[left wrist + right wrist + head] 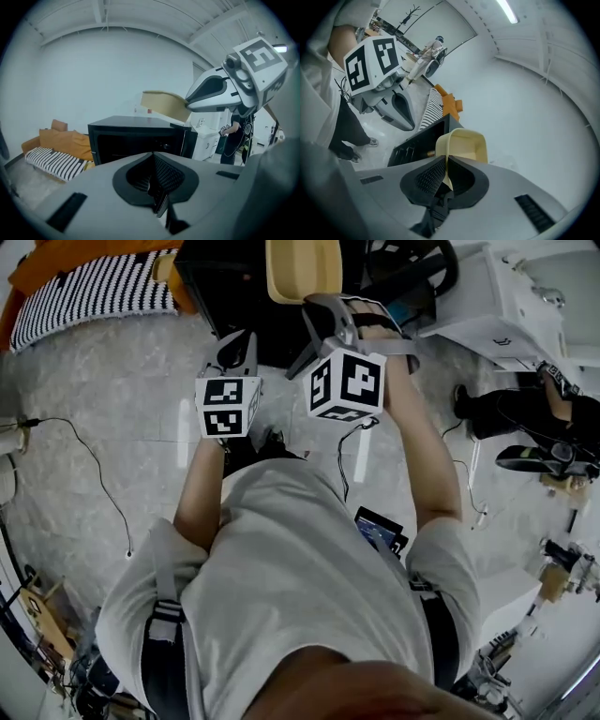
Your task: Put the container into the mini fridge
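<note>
The step in hand was the carrying. The right gripper (444,168) had its jaws pressed on one thin side wall of the cream-yellow plastic container (464,143) and held it in the air, higher than the top of the black mini fridge (136,136) and near to it. The left gripper (154,180) was beside it with the jaws pressed together on nothing.

The container was shallow, with rounded corners. Its open mouth was turned upward, a little tilted. Its long axis seemed to continue the line of the right jaws, away from the person and toward the fridge.

The front of the fridge looked dark and seemingly open. I judge that the next move called for lowering the container to the level of the opening and pushing it in level, far end first.
</note>
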The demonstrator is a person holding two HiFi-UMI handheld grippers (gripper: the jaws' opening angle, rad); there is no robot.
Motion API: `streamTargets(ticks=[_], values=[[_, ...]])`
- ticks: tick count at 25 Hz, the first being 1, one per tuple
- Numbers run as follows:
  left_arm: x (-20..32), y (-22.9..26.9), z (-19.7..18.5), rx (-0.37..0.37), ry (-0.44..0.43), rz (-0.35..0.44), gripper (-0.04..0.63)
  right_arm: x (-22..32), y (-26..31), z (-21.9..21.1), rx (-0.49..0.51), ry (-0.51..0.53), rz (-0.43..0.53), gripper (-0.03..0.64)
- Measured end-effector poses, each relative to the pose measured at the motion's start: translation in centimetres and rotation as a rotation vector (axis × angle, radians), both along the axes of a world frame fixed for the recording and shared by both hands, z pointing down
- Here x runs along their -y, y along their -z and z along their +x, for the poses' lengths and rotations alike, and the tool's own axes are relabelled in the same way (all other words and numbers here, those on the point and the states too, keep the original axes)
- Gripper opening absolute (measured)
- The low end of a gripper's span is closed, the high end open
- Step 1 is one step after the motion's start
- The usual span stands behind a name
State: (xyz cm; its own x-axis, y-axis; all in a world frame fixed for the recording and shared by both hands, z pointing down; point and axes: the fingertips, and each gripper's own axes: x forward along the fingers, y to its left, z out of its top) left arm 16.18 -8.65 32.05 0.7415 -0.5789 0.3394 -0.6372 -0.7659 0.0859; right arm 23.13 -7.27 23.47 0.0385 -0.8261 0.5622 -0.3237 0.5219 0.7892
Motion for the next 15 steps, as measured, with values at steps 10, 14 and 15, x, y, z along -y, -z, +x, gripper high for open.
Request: streamTargets(ticks=[10,14,15], values=[[-0.8,0.1,-3.2,0.035,0.063,0.021,0.012,-2.4,-1.2,-4.0,0.042,0.076,-0.028,0.049],[-0.7,0.1,-6.1,0.039,0.065,0.026,0.012,-2.8,-2.1,-7.4,0.058,0.088,-0.055,0.049],[-0.5,0.1,-6.9,0.033,0.075,0.028,0.012,-2.9,-2.4,-8.1,0.067,0.090,-0.064,0.049]])
